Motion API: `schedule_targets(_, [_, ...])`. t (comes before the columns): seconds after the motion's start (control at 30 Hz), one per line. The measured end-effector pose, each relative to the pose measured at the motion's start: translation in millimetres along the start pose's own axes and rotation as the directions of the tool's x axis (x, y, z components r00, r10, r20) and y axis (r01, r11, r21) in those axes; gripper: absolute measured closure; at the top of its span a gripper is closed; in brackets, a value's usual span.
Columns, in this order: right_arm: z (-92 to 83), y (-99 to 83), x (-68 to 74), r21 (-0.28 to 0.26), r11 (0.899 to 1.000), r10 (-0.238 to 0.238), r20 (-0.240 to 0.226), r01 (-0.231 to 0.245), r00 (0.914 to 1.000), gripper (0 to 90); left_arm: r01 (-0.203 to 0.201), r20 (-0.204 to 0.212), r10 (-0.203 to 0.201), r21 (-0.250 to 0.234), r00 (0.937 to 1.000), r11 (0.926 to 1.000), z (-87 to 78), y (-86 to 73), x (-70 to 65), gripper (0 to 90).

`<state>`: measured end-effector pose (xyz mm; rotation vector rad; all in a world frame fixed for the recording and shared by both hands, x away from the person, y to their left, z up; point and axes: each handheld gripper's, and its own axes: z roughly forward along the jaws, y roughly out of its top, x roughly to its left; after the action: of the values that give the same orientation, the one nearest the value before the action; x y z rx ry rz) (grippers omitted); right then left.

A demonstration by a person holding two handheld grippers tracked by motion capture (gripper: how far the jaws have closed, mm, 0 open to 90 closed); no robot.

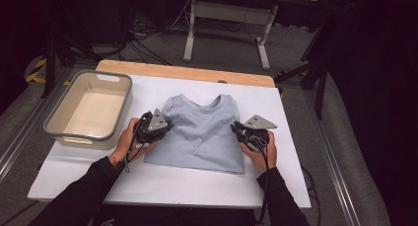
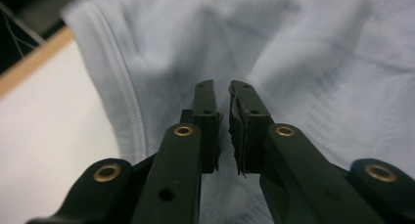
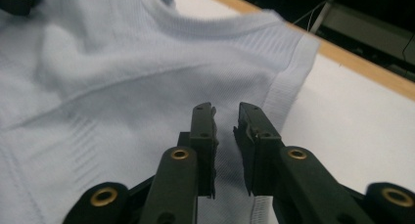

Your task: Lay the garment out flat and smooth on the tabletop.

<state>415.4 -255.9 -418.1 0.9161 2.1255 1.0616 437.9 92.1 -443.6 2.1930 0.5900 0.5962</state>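
Observation:
A light blue sleeveless shirt [image 1: 202,132] lies flat on the white table top [image 1: 172,184], neck toward the far edge. My left gripper [image 1: 169,128] is down on its left side below the armhole. In the left gripper view the jaws [image 2: 220,89] stand almost together, tips pressed into the ribbed cloth [image 2: 303,48], which creases toward them. My right gripper [image 1: 236,130] is down on the shirt's right side. In the right gripper view its jaws [image 3: 225,111] leave a narrow slit and pinch cloth [image 3: 98,87] just inside the hem.
A grey plastic bin [image 1: 59,132] stands to the left of the shirt, close behind my left hand. A wooden table edge [image 1: 187,72] runs along the far side. White table top shows in front of the shirt and to its right.

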Motion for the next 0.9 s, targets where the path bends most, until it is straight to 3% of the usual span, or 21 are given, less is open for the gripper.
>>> schedule_targets(0.2, [17.5,-13.0,-4.6,0.084,0.996,0.029,-0.029,-0.027,0.9992,79.3,0.04,0.041,-0.043,0.075,0.9982,0.9964,16.1,-9.8,7.1,83.2])
schedule_targets(0.33, [21.7,-18.2,-6.4,0.113,0.993,0.044,-0.039,-0.04,0.9983,79.4,0.059,0.063,-0.064,0.078,0.9959,0.9952,16.3,-11.2,8.3,83.6])
schedule_targets(0.4, [24.4,-22.8,-5.8,0.14,0.989,0.053,-0.047,-0.046,0.9975,79.5,0.073,0.094,-0.08,0.083,0.9923,0.9939,15.2,-12.9,7.9,84.5])
schedule_targets(0.7, [18.3,-32.5,-1.6,0.15,0.987,0.068,-0.061,-0.058,0.9958,79.9,0.033,0.13,-0.046,0.096,0.9904,0.9948,7.8,-14.7,-0.1,85.0])
schedule_targets(0.77, [13.8,-33.8,-0.6,0.153,0.987,0.064,-0.064,-0.054,0.9959,79.0,0.004,0.117,-0.016,0.1,0.993,0.9949,2.6,-14.6,-2.4,81.9])
schedule_targets(0.83, [11.6,-33.8,-0.3,0.151,0.987,0.056,-0.061,-0.046,0.9966,77.6,0.002,0.115,-0.013,0.096,0.9933,0.9953,1.9,-14.7,-2.9,76.6])
schedule_targets(0.9, [7.6,-32.8,-0.7,0.135,0.99,0.053,-0.053,-0.045,0.9972,74.1,-0.002,0.089,-0.003,0.059,0.996,0.9982,-2.7,-14.8,-3.7,74.5])
